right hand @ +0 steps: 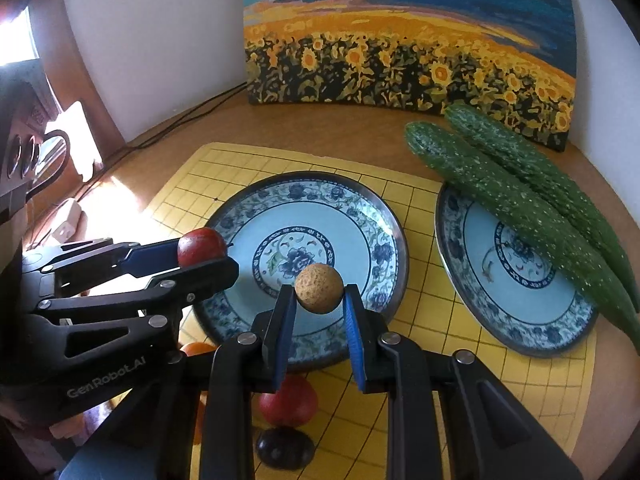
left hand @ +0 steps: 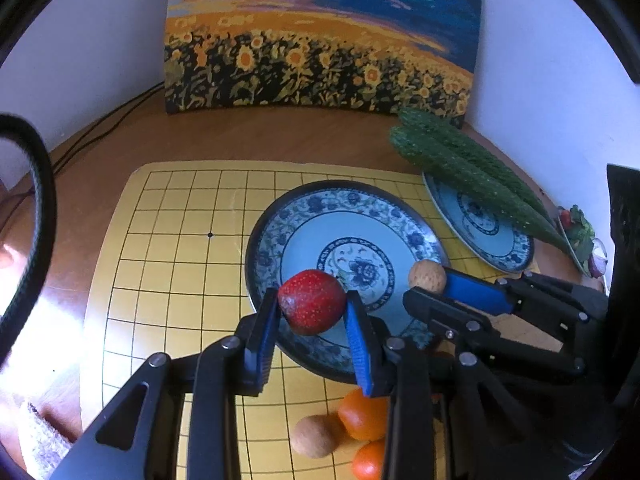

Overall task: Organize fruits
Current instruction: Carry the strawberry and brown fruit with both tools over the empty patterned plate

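Note:
My left gripper (left hand: 312,308) is shut on a red strawberry (left hand: 311,301) and holds it over the near rim of the empty blue-patterned plate (left hand: 304,216). My right gripper (right hand: 319,300) is shut on a small tan round fruit (right hand: 319,288) above the same plate (right hand: 352,204). In the left wrist view the right gripper (left hand: 430,282) holds the tan fruit (left hand: 427,276) at the plate's right rim. In the right wrist view the left gripper (right hand: 208,252) holds the strawberry (right hand: 201,246) at the plate's left rim.
Two cucumbers (right hand: 520,196) lie across a second patterned plate (right hand: 500,312) at the right. On the yellow grid mat (left hand: 168,240) near me lie two oranges (left hand: 362,416), another tan fruit (left hand: 314,436), a red fruit (right hand: 288,402) and a dark fruit (right hand: 284,448). A sunflower painting (left hand: 320,36) leans on the back wall.

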